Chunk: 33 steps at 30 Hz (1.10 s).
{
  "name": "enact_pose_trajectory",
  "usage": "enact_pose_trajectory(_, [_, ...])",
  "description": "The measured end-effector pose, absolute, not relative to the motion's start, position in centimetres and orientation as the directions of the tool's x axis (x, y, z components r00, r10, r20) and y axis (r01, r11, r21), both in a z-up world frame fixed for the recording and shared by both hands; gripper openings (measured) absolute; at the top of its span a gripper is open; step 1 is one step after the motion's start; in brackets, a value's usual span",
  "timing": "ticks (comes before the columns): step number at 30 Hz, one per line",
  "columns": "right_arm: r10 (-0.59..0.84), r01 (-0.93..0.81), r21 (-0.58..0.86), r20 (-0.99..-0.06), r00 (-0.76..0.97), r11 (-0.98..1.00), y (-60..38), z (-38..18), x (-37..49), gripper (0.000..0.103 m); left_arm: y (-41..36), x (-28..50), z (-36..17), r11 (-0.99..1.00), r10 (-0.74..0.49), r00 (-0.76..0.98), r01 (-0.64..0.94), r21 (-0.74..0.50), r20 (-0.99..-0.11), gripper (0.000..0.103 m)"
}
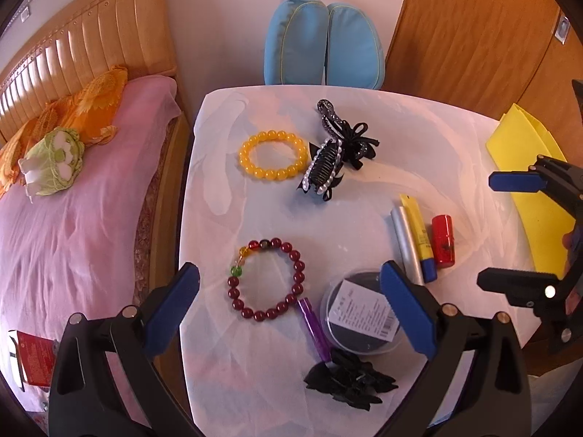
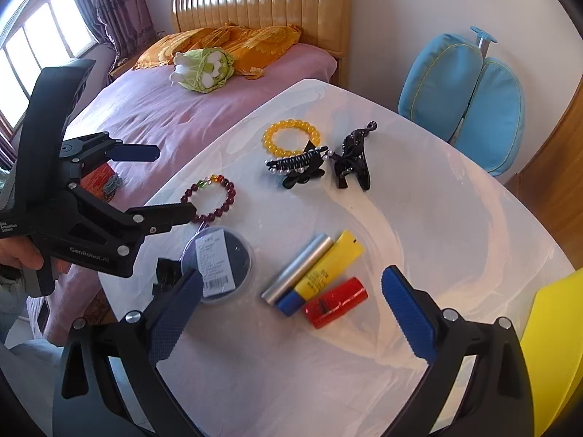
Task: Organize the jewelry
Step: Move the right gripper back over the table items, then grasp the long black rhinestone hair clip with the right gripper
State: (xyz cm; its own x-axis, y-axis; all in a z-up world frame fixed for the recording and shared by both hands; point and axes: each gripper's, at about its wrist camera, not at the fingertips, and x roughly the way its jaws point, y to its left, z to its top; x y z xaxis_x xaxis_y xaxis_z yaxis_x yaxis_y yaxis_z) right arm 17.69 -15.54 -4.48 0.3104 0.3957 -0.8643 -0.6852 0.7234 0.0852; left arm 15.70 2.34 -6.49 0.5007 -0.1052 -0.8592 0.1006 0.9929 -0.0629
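Left gripper spread, empty, over red bracelet; right gripper spread, empty; bracelet likely light, beads hard, slippery, string floppy; pinch across one side of loop.

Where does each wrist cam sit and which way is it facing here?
Left wrist: on the left gripper, above the table's near edge, facing the blue chair; the dark red bracelet lies between its open fingers; the right gripper shows at right.
Right wrist: on the right gripper, facing the bed across the table; the left gripper and a hand show at left.
Shared: both bracelets, with the yellow bracelet farther off, hair clips, labelled round container, red tube.
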Motion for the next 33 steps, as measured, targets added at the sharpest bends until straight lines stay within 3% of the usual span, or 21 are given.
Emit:
enact_pose_trajectory(14, [0.299,-0.471,0.102,-0.881,0.365,0.876,-12.0,-7.9,29.9,0.099,3.8,26.8,-9.1,0.954,-0.144,0.463,0.300,0.002,-0.874,0.096])
enact_pose_trajectory(25, [0.178,-0.438,-0.004,-0.910,0.373,0.899,-9.0,-9.9,34.3,0.098,4.1,31.3,-10.5,0.899,-0.215,0.433,0.437,-0.005,-0.875,0.096])
enact_pose_trajectory(27, [0.163,-0.448,-0.016,-0.918,0.360,0.894,-8.6,-10.5,34.4,0.082,4.5,31.7,-10.7,0.895,-0.211,0.431,0.446,0.004,-0.877,0.096])
enact_pose_trajectory(28, [0.149,-0.452,-0.031,-0.922,0.357,0.892,-8.4,-10.7,34.4,0.064,4.7,31.7,-10.7,0.892,-0.217,0.428,0.452,0.000,-0.877,0.096])
enact_pose_trajectory(30, [0.122,-0.450,-0.050,-0.931,0.345,0.892,-8.3,-11.2,34.6,0.061,4.9,31.4,-10.8,0.885,-0.226,0.422,0.465,-0.004,-0.878,0.096])
enact_pose_trajectory(31, [0.124,-0.450,-0.044,-0.933,0.337,0.892,-8.3,-11.3,34.5,0.052,5.1,31.3,-10.8,0.882,-0.226,0.419,0.471,-0.002,-0.879,0.096])
enact_pose_trajectory(32, [0.131,-0.455,-0.037,-0.934,0.332,0.890,-8.3,-11.4,34.4,0.033,5.2,31.2,-10.8,0.880,-0.224,0.418,0.476,0.002,-0.880,0.096])
enact_pose_trajectory(33, [0.138,-0.465,-0.031,-0.936,0.325,0.885,-8.3,-11.3,34.2,0.028,5.4,31.0,-10.7,0.879,-0.223,0.419,0.478,0.004,-0.880,0.096])
